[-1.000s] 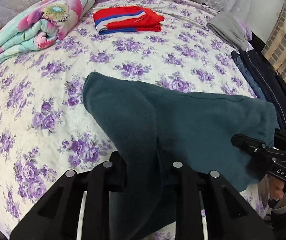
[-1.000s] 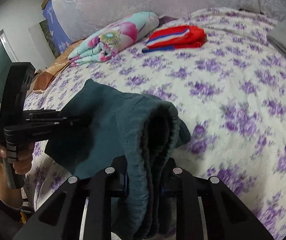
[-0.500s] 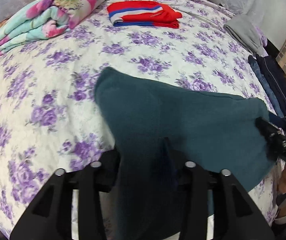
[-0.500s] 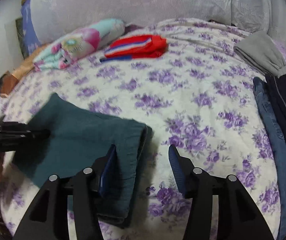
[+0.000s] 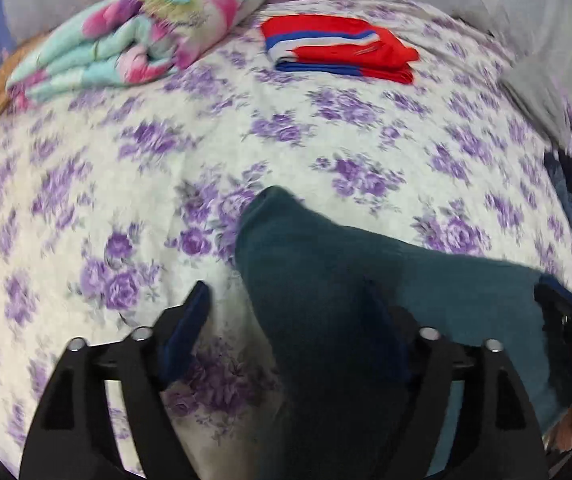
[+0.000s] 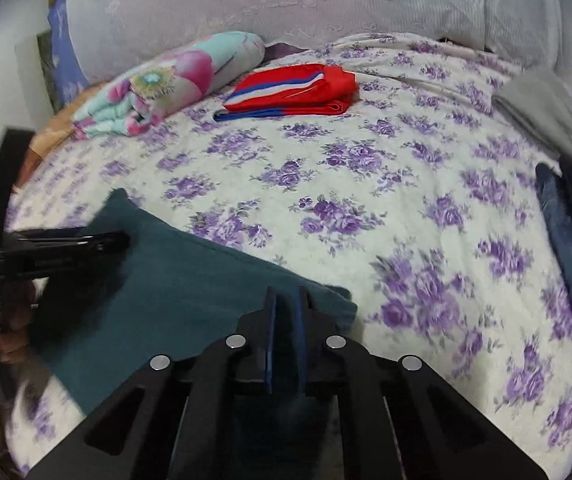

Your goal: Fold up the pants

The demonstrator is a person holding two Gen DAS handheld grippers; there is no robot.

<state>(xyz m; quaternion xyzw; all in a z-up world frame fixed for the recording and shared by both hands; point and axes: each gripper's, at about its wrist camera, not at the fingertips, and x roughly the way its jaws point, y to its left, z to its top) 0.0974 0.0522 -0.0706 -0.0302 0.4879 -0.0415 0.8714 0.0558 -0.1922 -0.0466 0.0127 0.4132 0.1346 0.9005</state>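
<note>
Teal pants (image 5: pixel 366 280), folded into a flat slab, lying on bedspread (image 5: pixel 126 184) of white cloth with purple flowers, near the front edge of the bed. Left gripper (image 5: pixel 286 320) spread wide over one end of the slab: left finger standing on bare bedspread beside the cloth, right finger partly sunk behind dark teal fabric, nothing pinched. Seen from the right wrist view, same gripper (image 6: pixel 118 240) reaching in side-on above the far end of the pants (image 6: pixel 190 280). Right gripper (image 6: pixel 286 316) with blue pads pressed nearly together, tips at the near folded corner of the pants; cannot tell whether any cloth caught between them. From the left wrist view, right gripper (image 5: pixel 546 300) only a dark blurred shape at the opposite end of the slab. Beyond, well apart from the pants: rolled floral quilt (image 6: pixel 166 84), folded red garment (image 6: pixel 294 88) with blue and white stripes, both near the pale headboard (image 6: pixel 286 0). Grey garment (image 6: pixel 542 112) and dark blue clothes (image 6: pixel 566 240) along the right edge of the bed. Left view blurred.
</note>
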